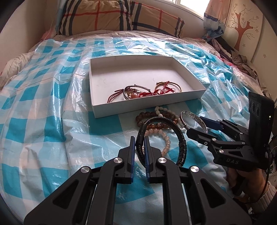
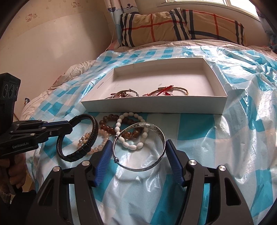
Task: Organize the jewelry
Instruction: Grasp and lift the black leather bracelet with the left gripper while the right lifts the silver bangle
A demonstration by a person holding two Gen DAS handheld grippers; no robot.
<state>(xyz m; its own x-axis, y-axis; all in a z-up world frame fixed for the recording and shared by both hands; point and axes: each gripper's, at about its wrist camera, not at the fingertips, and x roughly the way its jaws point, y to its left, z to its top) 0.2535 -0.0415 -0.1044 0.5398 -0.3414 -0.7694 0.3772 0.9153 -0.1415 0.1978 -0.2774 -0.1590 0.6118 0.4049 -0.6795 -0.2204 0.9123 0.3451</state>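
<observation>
L wrist view: my left gripper [image 1: 139, 138] is nearly closed, blue pads pinching the black braided leather bracelet [image 1: 181, 138] at its clasp side; the loop arcs out to the right of the jaws, lifted a bit over the pile. Under and behind it lie the pale pink bead bracelet [image 1: 167, 142], the amber bead bracelet [image 1: 152, 115] and a white bead bracelet [image 1: 160, 109], all on the blue-and-white checked plastic sheet [image 1: 43, 107] covering the bed. Just beyond the pile sits the white cardboard box [image 1: 97, 110], open top; inside, near its front wall, a silver bangle [image 1: 136, 86], red cord pieces [image 1: 147, 93] and a gold-toned cord bracelet [image 1: 173, 84]. At right my right gripper [image 1: 197, 128] holds the engraved silver bangle [image 1: 193, 119]; my hand [image 1: 245, 181] w/ a white knit cuff grips its handle. Plaid pillow [image 1: 121, 15] at the head of the bed. R wrist view: right gripper [image 2: 138, 152] stands about mid-open, and the silver bangle [image 2: 138, 147] spans pad to pad, touching both blue pads, so it's gripped across its width, tilted w/ far edge up over the white beads [image 2: 128, 136]. Left gripper [image 2: 69, 127] comes in from the left, clamped on the black bracelet [image 2: 79, 140], which hangs down toward the pink beads [image 2: 102, 145]. Amber beads [image 2: 107, 126] lie just in front of the box [image 2: 155, 108]; the box holds the same bangle and cord pieces.
</observation>
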